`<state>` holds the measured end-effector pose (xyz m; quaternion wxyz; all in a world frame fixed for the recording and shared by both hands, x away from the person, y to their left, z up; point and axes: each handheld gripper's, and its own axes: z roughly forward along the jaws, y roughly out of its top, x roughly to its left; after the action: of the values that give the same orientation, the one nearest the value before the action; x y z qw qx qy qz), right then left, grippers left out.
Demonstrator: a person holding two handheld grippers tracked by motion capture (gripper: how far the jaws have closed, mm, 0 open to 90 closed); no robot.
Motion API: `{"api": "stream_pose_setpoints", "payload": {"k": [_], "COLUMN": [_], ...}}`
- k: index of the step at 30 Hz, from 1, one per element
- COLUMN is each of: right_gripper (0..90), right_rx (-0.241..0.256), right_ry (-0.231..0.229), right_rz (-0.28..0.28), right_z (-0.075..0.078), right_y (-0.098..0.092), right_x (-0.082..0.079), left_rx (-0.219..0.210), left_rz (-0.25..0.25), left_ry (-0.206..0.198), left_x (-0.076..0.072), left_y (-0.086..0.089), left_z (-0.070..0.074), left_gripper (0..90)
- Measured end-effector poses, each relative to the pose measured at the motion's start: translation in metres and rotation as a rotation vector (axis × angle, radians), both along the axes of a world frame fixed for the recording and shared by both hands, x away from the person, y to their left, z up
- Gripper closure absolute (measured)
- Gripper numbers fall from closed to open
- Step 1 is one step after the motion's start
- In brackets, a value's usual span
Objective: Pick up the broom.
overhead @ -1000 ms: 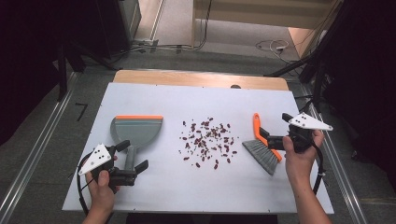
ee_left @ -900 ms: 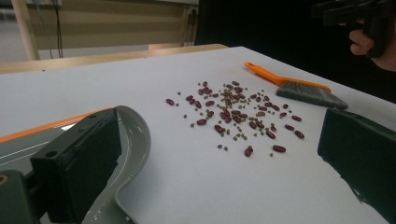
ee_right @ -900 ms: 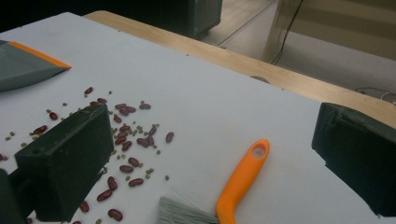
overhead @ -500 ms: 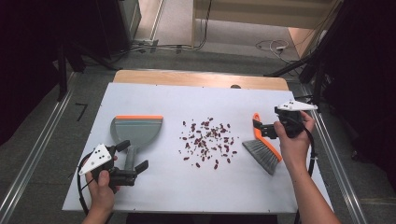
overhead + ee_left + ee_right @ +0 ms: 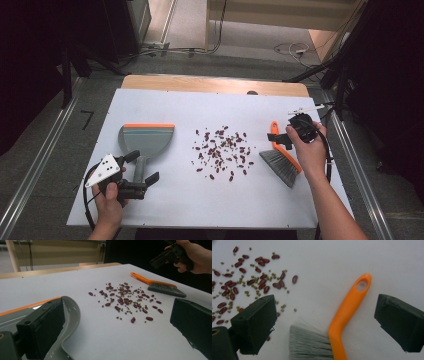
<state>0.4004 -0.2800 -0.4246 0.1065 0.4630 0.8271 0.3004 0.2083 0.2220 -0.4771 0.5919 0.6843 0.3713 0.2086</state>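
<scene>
Desk [image 5: 165,200]: white top, a wooden strip along its far edge.

Dustpan [image 5: 146,141]: grey with an orange lip, toward the left edge of the desk, mouth facing the far edge, handle pointing to the near edge. Untouched.

Beans [image 5: 220,151]: red beans mixed with small green ones, scattered loose at the middle of the desk, between dustpan and brush.

Brush [image 5: 281,159]: orange handle, grey bristles, lying flat toward the right edge. The handle end, with a hanging hole, points to the far edge; the bristles point to the near edge and touch the outermost beans in the right gripper view.

Left gripper [image 5: 142,169]: held in a hand at the near left corner, by the dustpan handle. Jaws wide apart, holding nothing; the handle lies between them in the high view, and the left gripper view shows one jaw over the pan.

Right gripper [image 5: 276,139]: held in a hand over the brush handle, pointing down. Jaws wide apart, one on each side of the handle, not touching it, nothing gripped. Whether the jaw tips reach the desk cannot be told.
</scene>
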Motion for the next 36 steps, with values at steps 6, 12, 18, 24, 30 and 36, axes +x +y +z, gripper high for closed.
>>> {"api": "stream_pose_setpoints", "payload": {"k": [6, 12, 18, 24, 30, 36], "right_gripper": [19.8, 40.1, 44.4, 47.2, 54.6, 49.0], "right_rx": [-0.05, -0.153, -0.147, -0.159, -0.13, -0.069], "right_ry": [0.078, 0.107, 0.179, 0.201, 0.245, 0.219], "right_rz": [-0.048, -0.136, -0.167, -0.182, -0.233, -0.268], "right_z": [-0.012, -0.027, -0.038, -0.044, -0.045, -0.043], "right_y": [0.007, 0.011, 0.007, 0.005, 0.005, -0.001], "right_x": [0.006, 0.007, 0.009, 0.006, 0.006, 0.008], "left_rx": [0.0, 0.0, 0.0, 0.002, 0.004, 0.0], "left_rz": [0.0, 0.0, 0.0, 0.001, 0.002, 0.005], "left_ry": [0.002, 0.004, 0.005, 0.007, 0.006, 0.007], "left_x": [0.0, 0.0, 0.0, 0.0, 0.0, 0.0], "left_y": [0.0, 0.0, 0.0, -0.001, -0.001, 0.0], "left_z": [0.0, 0.0, 0.0, -0.001, 0.0, -0.001], "left_gripper": [0.7, 0.7, 0.7, 0.7, 0.7, 0.7]}}
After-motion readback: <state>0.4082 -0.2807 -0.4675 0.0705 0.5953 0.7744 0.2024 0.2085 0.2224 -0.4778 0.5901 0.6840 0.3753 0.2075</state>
